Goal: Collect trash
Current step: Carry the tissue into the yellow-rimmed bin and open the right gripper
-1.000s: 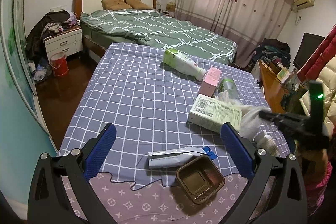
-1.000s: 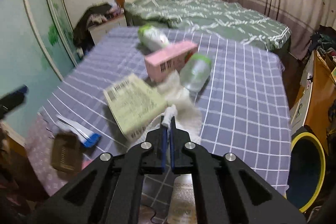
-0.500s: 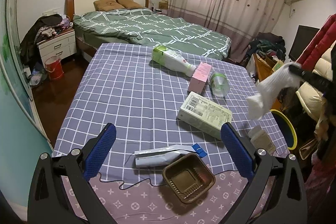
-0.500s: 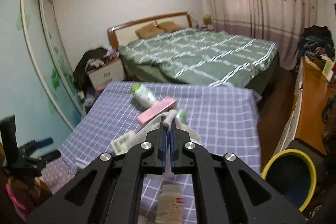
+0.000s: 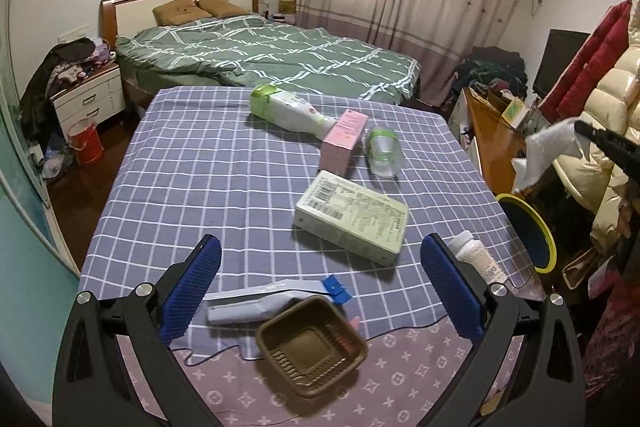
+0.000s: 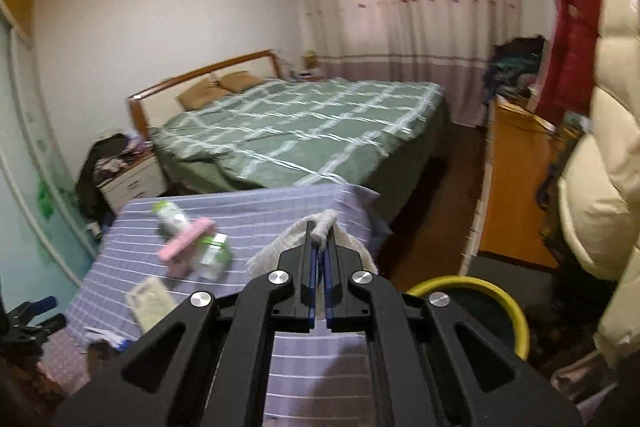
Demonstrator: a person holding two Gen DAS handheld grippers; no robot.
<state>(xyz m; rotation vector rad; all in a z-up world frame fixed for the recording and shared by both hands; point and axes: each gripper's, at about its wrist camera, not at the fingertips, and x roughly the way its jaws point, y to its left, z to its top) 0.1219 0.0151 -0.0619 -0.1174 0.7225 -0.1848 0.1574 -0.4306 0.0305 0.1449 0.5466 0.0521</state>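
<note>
Holding a wad of white tissue (image 6: 320, 227) pinched between the closed pads of my right gripper (image 6: 319, 255), I judge the next move turns on the yellow-rimmed bin (image 6: 516, 311), which sits on the floor just off the table's right edge, below and slightly to the right of the tongs in the right wrist view. The tissue hangs limp from the tips, so its long axis runs downward toward the bin's mouth; I would carry it a little further right and down before letting go. The right hand is plainly the nearer one to the bin. My left gripper (image 5: 320, 279) stands wide and empty over the near end of the checked tablecloth (image 5: 192, 155), with a brown plastic tray (image 5: 312, 345) and a flattened tube (image 5: 256, 303) lying between its fingers but untouched. The left wrist view gives me what the right cannot: the tissue's full drape (image 5: 548, 155) above the bin rim (image 5: 538, 227), and the trash left on the table, namely the green box (image 5: 352, 223), pink carton (image 5: 344, 141), clear cup (image 5: 382, 151), large white bottle (image 5: 292, 113) and small white bottle (image 5: 476, 259).
</note>
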